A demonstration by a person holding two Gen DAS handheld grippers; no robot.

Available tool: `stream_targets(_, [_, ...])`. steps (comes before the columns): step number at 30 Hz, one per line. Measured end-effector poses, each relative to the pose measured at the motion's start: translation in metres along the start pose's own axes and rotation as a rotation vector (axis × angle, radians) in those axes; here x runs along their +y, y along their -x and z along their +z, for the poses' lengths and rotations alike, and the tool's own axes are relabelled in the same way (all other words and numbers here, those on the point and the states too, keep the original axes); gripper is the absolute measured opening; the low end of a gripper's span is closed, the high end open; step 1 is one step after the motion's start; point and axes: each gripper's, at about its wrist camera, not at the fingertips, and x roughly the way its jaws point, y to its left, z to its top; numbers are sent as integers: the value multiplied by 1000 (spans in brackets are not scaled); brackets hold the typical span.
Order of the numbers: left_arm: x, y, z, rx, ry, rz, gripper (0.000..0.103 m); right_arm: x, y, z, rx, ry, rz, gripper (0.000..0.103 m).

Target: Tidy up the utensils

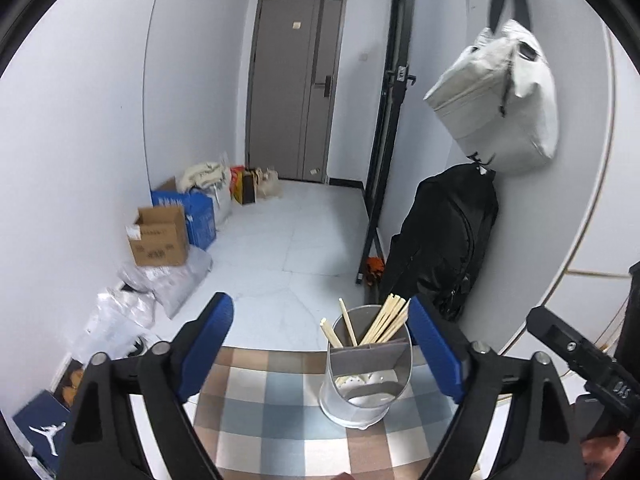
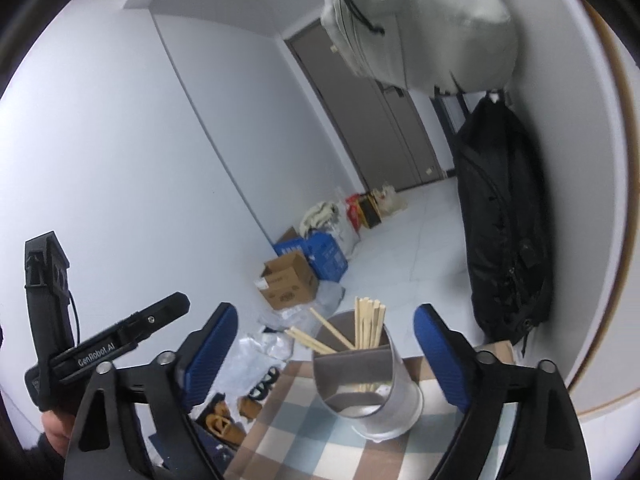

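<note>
A metal utensil holder (image 1: 366, 376) (image 2: 370, 388) with a divided top stands near the far edge of a checkered tablecloth (image 1: 280, 412) (image 2: 296, 436). Several wooden chopsticks (image 1: 384, 322) (image 2: 370, 322) stick up out of it, leaning apart. My left gripper (image 1: 320, 328) is open, its blue pads (image 1: 210, 346) wide apart, with the holder low between them toward the right pad and untouched. My right gripper (image 2: 324, 334) is open too, the holder standing between its blue pads (image 2: 212, 352) without contact. The other gripper's black body shows at each view's edge.
Beyond the table's far edge lies a tiled floor with cardboard boxes (image 1: 160, 236) (image 2: 288, 280), a blue box (image 1: 200, 216) and plastic bags along the left wall. A black backpack (image 1: 444, 236) (image 2: 504, 232) and a white bag (image 1: 496, 100) hang on the right wall. A grey door (image 1: 296, 84) closes the hallway.
</note>
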Motion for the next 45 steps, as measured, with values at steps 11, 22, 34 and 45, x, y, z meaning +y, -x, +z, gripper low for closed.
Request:
stream_targets(11, [-16, 36, -22, -42, -13, 23, 100, 35, 52, -25, -74, 162, -65, 103])
stream_targets(22, [-22, 56, -43, -66, -15, 48, 100, 40, 67, -40, -67, 160, -70, 103])
stream_targets(34, [-23, 59, -47, -73, -18, 63, 100, 43, 71, -44, -72, 169, -73, 103])
stream_targets(45, [-21, 62, -50, -78, 1, 53, 100, 45, 74, -43, -72, 170, -75, 103])
